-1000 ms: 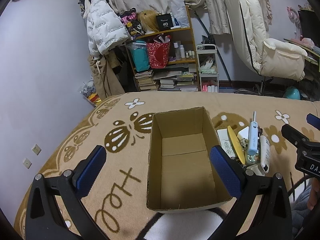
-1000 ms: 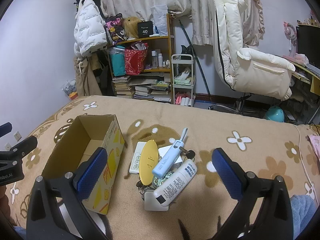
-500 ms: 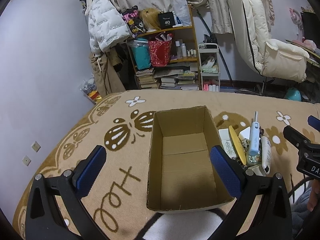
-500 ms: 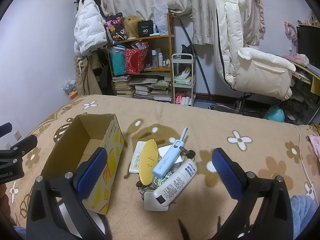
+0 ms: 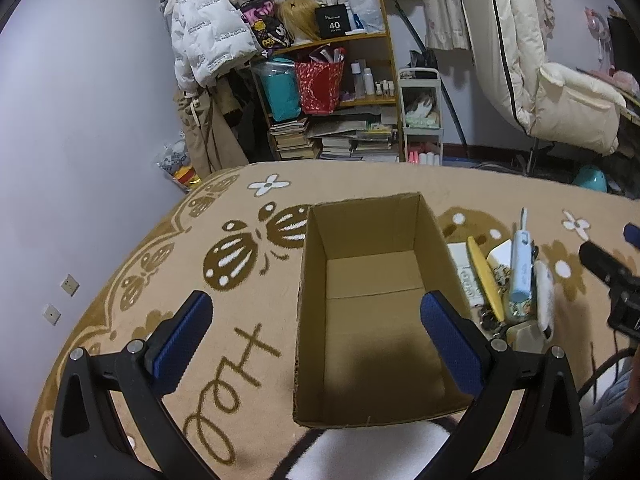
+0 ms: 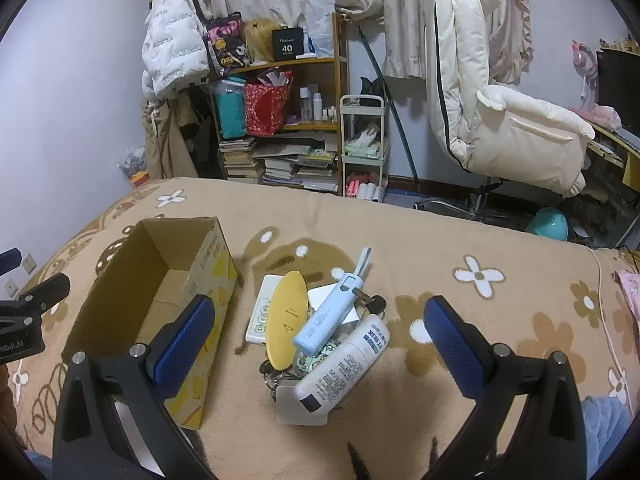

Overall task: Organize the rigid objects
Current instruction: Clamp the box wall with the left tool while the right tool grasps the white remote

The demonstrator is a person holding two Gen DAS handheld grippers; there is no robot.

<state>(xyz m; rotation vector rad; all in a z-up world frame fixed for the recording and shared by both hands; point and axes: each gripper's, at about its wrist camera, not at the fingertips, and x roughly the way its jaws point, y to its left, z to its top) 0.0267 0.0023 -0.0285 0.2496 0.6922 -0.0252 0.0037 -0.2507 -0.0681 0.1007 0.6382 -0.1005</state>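
Note:
An open, empty cardboard box [image 5: 372, 304] [image 6: 160, 300] stands on a tan blanket. Right of it lies a pile: a white tube [image 6: 344, 364] [image 5: 545, 296], a light blue device [image 6: 334, 314] [image 5: 522, 268], a yellow oval piece [image 6: 285, 320] [image 5: 485, 276], a white remote [image 6: 262, 312], keys [image 6: 372, 302] and a grey holder [image 6: 300, 404]. My left gripper [image 5: 316, 336] hangs open above the box's near left part. My right gripper [image 6: 320, 340] is open, above the pile, nothing held.
The blanket [image 6: 440, 240] covers a bed with free room right of the pile. Behind stand a cluttered shelf [image 6: 280, 120], a small white cart [image 6: 362, 148] and a cream chair [image 6: 520, 132]. A wall [image 5: 80, 120] runs along the left.
The left wrist view has shifted a little, so the box sits slightly further right between its fingers. The pile and the right gripper have barely moved.

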